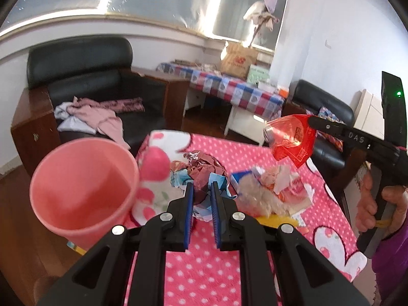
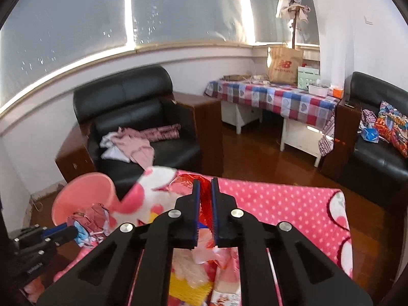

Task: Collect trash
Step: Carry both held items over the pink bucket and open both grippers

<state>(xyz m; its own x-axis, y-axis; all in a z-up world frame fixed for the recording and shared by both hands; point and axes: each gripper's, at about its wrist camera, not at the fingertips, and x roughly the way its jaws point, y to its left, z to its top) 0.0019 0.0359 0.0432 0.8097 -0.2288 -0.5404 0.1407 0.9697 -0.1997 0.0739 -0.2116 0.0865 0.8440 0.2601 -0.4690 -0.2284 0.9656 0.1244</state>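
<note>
My left gripper (image 1: 202, 187) is shut on a crumpled maroon and blue paper wad (image 1: 204, 172), held above the pink dotted table cover (image 1: 204, 260); it also shows in the right wrist view (image 2: 88, 216) near the bin. A pink plastic bin (image 1: 81, 188) stands off the table's left edge, also in the right wrist view (image 2: 81, 193). My right gripper (image 2: 205, 186) is shut on a red transparent plastic wrapper (image 2: 185, 182), held in the air at the right (image 1: 290, 137). A pile of torn wrappers and paper (image 1: 267, 191) lies on the cover.
A black armchair (image 1: 97, 89) with clothes stands behind the bin. A checked-cloth table (image 1: 229, 89) with a paper bag stands at the back. A second black sofa (image 2: 377, 153) is at the right. A yellow item (image 2: 188, 288) lies below my right gripper.
</note>
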